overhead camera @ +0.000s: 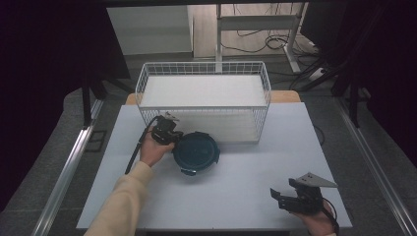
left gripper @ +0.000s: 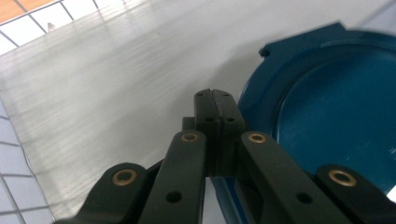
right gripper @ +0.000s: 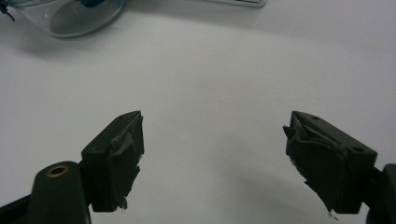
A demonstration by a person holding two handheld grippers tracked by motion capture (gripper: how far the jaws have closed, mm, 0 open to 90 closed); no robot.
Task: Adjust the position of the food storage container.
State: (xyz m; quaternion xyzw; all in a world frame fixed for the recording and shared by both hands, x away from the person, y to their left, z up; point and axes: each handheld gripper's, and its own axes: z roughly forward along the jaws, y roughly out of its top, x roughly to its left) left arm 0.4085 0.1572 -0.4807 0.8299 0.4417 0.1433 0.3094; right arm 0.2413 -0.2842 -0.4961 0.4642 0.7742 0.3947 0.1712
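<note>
The left tool is fully closed: in the left gripper view its two flat black pads press face to face with nothing between them, the linkage arms below studded with brass-coloured rivets. Its tip sits at the left rim of the round container, just beside the dark blue lid, whether touching or not cannot be told. That lid is smooth matt plastic, a circle with a raised ring, a shallow sunken centre and a squared clip tab on its edge. Below it, the right gripper view shows a clear, glassy bowl wall. Just beyond the left tool stands a white wire basket, a rectangular grid of thin rods with a pale ribbed sheet as its floor. The tabletop is a plain, smooth, light grey sheet.

Well to the right of the container, the right tool rests low over bare tabletop, its jaws standing apart and empty. Its dark rubbery pads look frayed and torn at the edges. A grey three-cornered plate tops its body.
</note>
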